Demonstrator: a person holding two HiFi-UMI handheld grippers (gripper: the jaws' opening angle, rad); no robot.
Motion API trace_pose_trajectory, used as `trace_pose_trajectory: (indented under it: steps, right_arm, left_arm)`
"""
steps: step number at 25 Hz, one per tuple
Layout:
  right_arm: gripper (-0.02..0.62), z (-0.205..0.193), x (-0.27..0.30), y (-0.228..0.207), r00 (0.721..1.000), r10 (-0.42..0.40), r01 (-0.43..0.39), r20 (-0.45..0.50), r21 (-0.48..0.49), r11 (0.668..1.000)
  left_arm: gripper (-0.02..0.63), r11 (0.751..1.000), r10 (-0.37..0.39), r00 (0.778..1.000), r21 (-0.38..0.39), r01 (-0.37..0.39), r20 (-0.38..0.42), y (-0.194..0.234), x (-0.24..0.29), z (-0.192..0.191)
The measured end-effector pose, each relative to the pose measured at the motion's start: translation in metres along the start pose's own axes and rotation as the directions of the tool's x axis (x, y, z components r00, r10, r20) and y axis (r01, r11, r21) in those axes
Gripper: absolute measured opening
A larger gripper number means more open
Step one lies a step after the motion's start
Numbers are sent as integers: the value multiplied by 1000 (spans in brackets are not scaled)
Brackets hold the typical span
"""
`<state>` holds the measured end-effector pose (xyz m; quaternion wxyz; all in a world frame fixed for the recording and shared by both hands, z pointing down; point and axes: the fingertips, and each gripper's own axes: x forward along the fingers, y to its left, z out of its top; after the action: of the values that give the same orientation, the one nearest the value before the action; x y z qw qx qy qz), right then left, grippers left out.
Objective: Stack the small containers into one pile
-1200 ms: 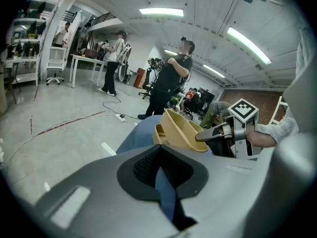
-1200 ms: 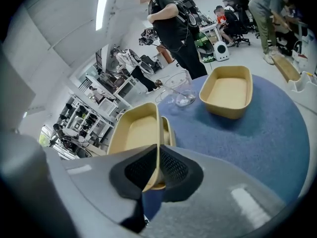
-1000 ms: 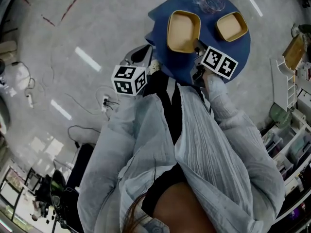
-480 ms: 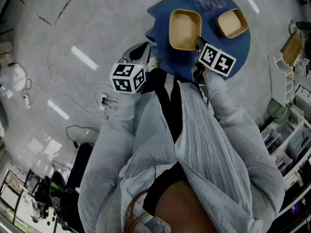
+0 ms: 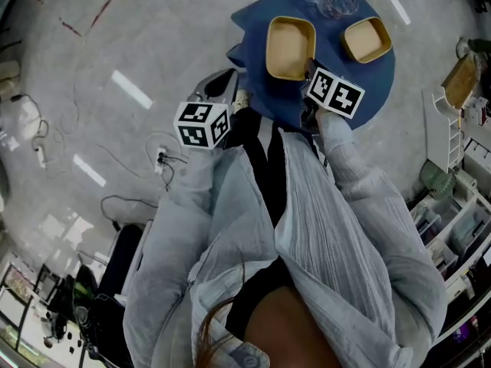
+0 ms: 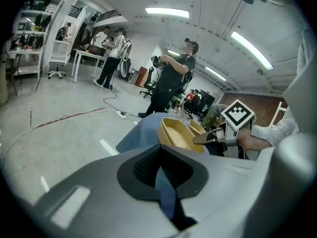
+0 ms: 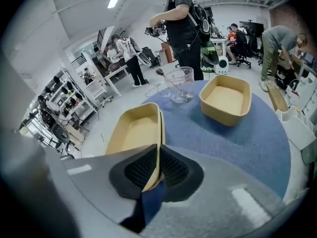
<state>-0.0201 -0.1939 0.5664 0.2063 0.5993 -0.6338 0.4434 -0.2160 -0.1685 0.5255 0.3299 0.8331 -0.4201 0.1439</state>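
1. Progress: nothing is stacked yet. The larger container [image 5: 290, 48] sits at the left of the blue table [image 5: 368, 90] and the smaller container [image 5: 367, 39] at the right, well apart with bare cloth between them
2. Done, as I read it: only the grasp on the larger container. Left to do: bring the two together into one pile, then release
3. The right gripper [image 7: 157, 165] has its jaws almost together, clamped on the thin near-right wall of the larger container, one pad inside the rim and one outside
4. I can't tell whether that container is lifted or resting on the cloth. It looks slightly tilted in the left gripper view
5. The left gripper [image 6: 158, 167] has its jaws together with nothing between them. It hangs off the near-left edge of the table, pointing across it and touching nothing
6. A glass cup [image 5: 331, 0] stands at the far side, near both containers but touching neither. It's probably clear of a straight left-to-right move, but worth watching
7. Fit guess: the smaller one nests in the larger, so the order may need a rethink
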Motion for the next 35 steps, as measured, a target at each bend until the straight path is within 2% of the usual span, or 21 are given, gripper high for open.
trace_pose_trajectory:
  steps: [3, 5, 12, 14, 19, 24, 28, 32, 35]
  right_arm:
    - [32, 0, 0, 1, 1000, 10, -10, -4, 0, 1000]
    - [65, 1, 1, 6, 999, 34, -34, -5, 3, 999]
    - [324, 13, -4, 16, 992, 121, -121, 38, -9, 993]
    - [363, 15, -7, 16, 989, 143, -142, 36, -28, 989]
    - [368, 22, -19, 16, 980, 192, -188, 48, -69, 980]
    - [368, 33, -35, 10, 965, 254, -251, 69, -44, 967]
    - [356, 44, -53, -4, 950, 287, -288, 121, -10, 958]
    - [347, 52, -70, -29, 937, 297, -307, 184, 33, 951]
    - [345, 51, -80, -53, 939, 275, -293, 205, 62, 954]
  left_arm:
    - [14, 1000, 0, 1000, -1, 0, 2, -5, 2, 0]
    - [14, 1000, 0, 1000, -1, 0, 4, -7, 3, 1]
    - [14, 1000, 11, 1000, 13, -11, 22, -16, 3, 6]
    - [14, 1000, 18, 999, 16, -18, 30, -20, 2, 9]
    - [14, 999, 29, 999, 26, -30, 43, -32, 1, 13]
    - [14, 998, 47, 997, 32, -49, 58, -41, 2, 20]
    - [14, 998, 45, 997, 45, -48, 63, -56, 8, 25]
    - [14, 997, 34, 998, 61, -38, 58, -73, 19, 28]
    - [14, 997, 18, 998, 73, -22, 53, -90, 30, 29]
